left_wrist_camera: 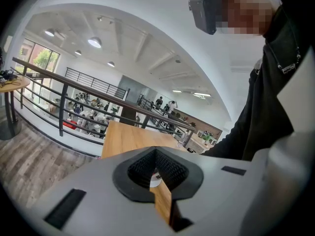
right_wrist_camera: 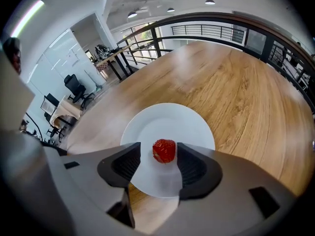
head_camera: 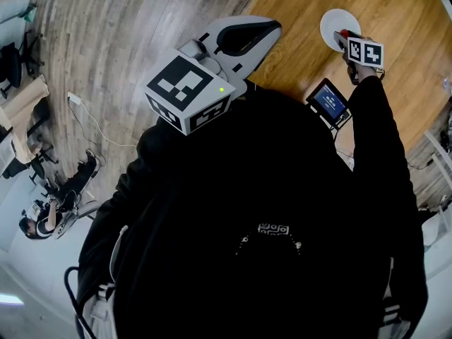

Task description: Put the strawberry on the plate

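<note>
A red strawberry (right_wrist_camera: 164, 150) lies on the white plate (right_wrist_camera: 167, 122), which rests on a round wooden table (right_wrist_camera: 236, 87). My right gripper (right_wrist_camera: 158, 162) hovers over the plate, open, with the strawberry between its jaws. The fruit sits close to the right pad (right_wrist_camera: 189, 166), with a clear gap to the left pad (right_wrist_camera: 127, 165). In the head view the right gripper (head_camera: 346, 39) reaches over the plate (head_camera: 330, 21), and a bit of the strawberry (head_camera: 344, 32) shows red. My left gripper (head_camera: 263, 31) is held up near the chest, shut and empty; in its own view the left gripper (left_wrist_camera: 156, 167) points across the table.
A small device with a blue screen (head_camera: 328, 102) stands on the table's near edge. A dark railing (right_wrist_camera: 211, 31) runs behind the table. A white cable (head_camera: 92, 122) lies on the plank floor at the left. Office chairs (right_wrist_camera: 76, 88) stand far off.
</note>
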Motion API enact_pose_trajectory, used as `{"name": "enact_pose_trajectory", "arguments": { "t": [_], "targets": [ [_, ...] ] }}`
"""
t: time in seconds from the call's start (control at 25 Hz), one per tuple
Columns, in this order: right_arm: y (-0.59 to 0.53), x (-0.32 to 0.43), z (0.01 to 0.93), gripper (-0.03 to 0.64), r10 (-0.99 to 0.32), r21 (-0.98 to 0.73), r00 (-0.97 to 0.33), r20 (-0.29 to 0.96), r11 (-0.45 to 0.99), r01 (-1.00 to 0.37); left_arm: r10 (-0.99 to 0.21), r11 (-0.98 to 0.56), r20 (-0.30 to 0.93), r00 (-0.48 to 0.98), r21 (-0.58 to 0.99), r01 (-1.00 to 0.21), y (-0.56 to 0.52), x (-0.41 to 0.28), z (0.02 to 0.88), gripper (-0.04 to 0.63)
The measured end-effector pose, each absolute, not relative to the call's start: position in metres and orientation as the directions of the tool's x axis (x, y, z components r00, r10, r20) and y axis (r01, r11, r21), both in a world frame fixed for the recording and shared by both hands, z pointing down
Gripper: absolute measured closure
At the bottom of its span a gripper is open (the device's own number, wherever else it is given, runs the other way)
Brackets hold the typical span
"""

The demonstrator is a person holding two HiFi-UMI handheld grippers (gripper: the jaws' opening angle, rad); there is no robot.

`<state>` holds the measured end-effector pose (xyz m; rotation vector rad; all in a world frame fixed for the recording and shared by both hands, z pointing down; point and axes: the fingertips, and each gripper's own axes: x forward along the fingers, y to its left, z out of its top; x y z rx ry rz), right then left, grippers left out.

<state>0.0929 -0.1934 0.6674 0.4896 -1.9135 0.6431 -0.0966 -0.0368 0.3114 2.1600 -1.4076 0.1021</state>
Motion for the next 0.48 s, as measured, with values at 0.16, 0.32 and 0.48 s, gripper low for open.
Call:
{"name": "enact_pose_trajectory", "arguments": {
  "t": [0.16, 0.32, 0.48],
  "targets": [
    [-0.189, 0.087, 0.662, 0.358, -0.067, -0.22, -0.426, 0.902, 0.778, -0.588, -0.82, -0.302, 0.351, 0.451, 0.404, -0.863, -0.029, -0.099, 0.313, 0.597],
    [-0.195, 0.089, 0.653, 0.357, -0.129, -0.199, -0.444, 0.887, 0.76, -0.619, -0.819, -0.321, 0.338, 0.463, 0.399, -0.859, -0.031, -0.097, 0.312, 0.597],
    [-0.195, 0.099, 0.645, 0.357, -0.176, -0.206, -0.475, 0.862, 0.735, -0.646, -0.802, -0.352, 0.337, 0.493, 0.4, -0.846, -0.035, -0.087, 0.316, 0.597]
  ]
}}
